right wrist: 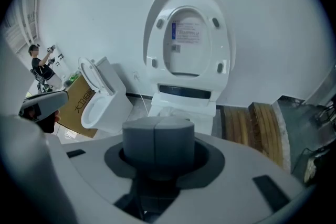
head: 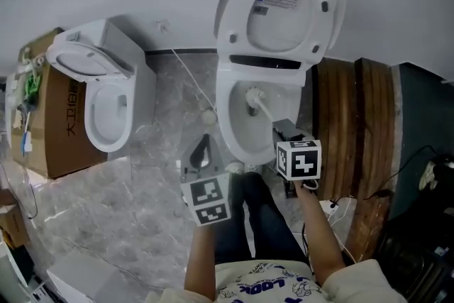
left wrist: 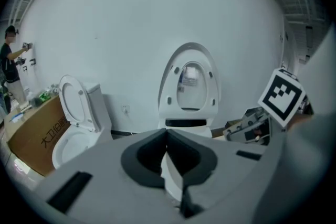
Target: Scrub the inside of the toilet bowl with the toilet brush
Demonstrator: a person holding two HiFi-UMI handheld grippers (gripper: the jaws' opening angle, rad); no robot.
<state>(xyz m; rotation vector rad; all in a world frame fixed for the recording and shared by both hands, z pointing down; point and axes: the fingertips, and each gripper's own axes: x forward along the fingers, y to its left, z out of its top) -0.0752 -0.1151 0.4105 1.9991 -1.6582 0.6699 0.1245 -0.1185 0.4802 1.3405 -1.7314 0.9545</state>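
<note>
Cardboard box (head: 60, 131): brown, at the far left of the head view. It stands on the floor just beside the second toilet.
Second toilet (head: 106, 106): white, in the upper left of the head view, with its lid raised. It is well apart from the toilet in use.
Floor (head: 135, 202): grey marbled tiles that fill the lower left and run between the two toilets.
Left tongs (head: 203, 145): just left of centre in the head view, over the floor near the front left of the bowl, marker cube toward the person. In the left gripper view (left wrist: 167, 136) the dark pads meet at their tips with nothing between them.
Toilet bowl (head: 224, 117): white, at the centre of the head view.
Lid (head: 284, 3): raised together with the seat at the top centre, leaning toward the wall, with a printed label on its inner face.
Toilet brush (head: 262, 107): its head sits inside the bowl toward the back. Its white handle slants down and to the right, into the right tongs.
Right tongs (head: 280, 128): right of centre in the head view, at the front right rim of the bowl, pinching the end of the brush handle. In the right gripper view (right wrist: 157, 136) the grey pads are pressed together along one seam, and the handle itself is hidden there.
Wooden planks (head: 347, 124): dark brown, lying on the floor at the right, just beside the bowl.
</note>
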